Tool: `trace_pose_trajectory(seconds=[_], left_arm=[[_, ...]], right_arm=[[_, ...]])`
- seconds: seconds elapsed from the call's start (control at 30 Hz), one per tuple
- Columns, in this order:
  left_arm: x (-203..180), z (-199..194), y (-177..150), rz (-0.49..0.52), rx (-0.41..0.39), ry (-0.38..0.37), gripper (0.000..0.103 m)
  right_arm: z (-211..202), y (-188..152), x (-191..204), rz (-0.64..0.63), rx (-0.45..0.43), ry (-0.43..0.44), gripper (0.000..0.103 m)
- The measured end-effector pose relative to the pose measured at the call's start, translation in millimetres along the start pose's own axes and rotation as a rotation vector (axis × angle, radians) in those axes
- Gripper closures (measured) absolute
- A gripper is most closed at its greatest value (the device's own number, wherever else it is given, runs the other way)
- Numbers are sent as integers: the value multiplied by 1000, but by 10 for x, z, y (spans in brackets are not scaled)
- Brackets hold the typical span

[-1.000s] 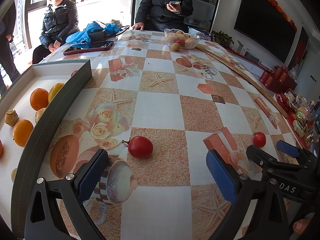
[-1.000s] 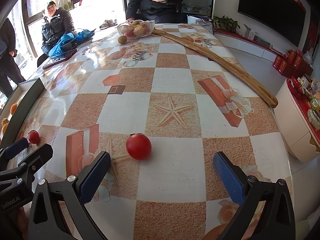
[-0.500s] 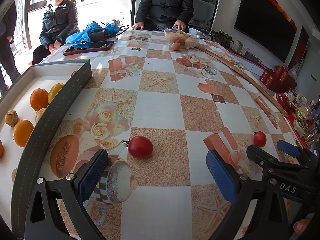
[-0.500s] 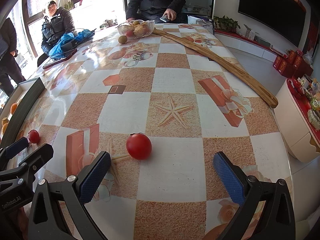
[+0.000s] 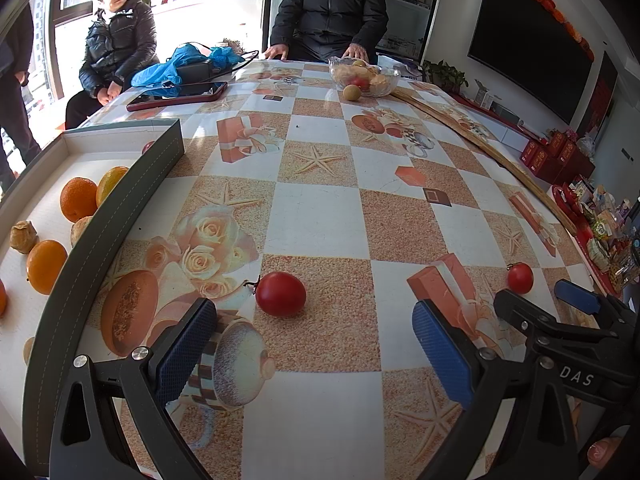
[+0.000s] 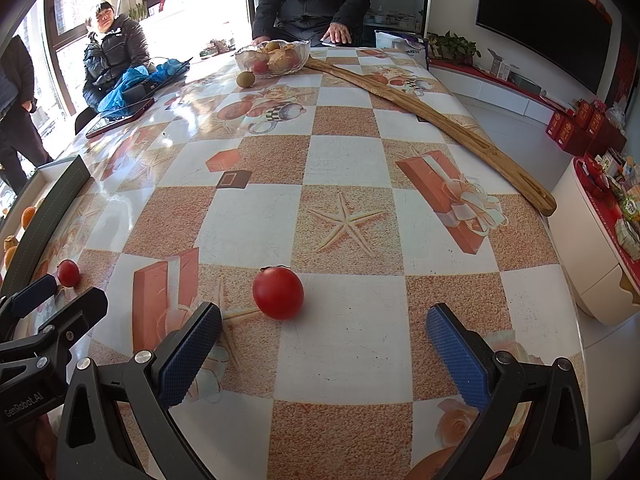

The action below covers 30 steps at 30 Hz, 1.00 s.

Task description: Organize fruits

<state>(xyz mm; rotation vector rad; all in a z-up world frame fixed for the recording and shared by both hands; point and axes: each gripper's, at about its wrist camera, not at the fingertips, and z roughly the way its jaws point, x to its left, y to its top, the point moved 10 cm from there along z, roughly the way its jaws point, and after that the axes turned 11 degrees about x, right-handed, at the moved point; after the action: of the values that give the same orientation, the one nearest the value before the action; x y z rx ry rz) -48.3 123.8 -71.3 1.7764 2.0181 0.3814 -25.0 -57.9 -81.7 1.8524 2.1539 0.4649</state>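
Left gripper (image 5: 314, 354) spread wide and empty, one red tomato (image 5: 281, 294) just ahead of the jaws, nearer the left finger. Right gripper (image 6: 324, 354) likewise gaping, a second tomato (image 6: 278, 293) resting on the tablecloth (image 6: 348, 160) just beyond its tips, untouched.

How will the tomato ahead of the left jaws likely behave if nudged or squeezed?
The tomato looks round and smooth, so it probably rolls on the glossy table. Its shiny skin may slip between the jaws and bruise under hard pressure.
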Motion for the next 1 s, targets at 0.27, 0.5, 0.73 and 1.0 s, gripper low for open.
trace_pose_trajectory(seconds=[0.27,0.5,0.73,1.0], left_arm=[[0,2,0,2,1,3,4],[-22,44,-17,31,32,40,1],[30,175,139,34,151,72,1],[278,385,593,-48,65,168,0]], right_arm=[[-1,1,0,0,0,0,0],[-1,2,2,0,1,-1,0],[16,9,4,-12,9,-13,0],[19,16,2,-12,9,-12,0]])
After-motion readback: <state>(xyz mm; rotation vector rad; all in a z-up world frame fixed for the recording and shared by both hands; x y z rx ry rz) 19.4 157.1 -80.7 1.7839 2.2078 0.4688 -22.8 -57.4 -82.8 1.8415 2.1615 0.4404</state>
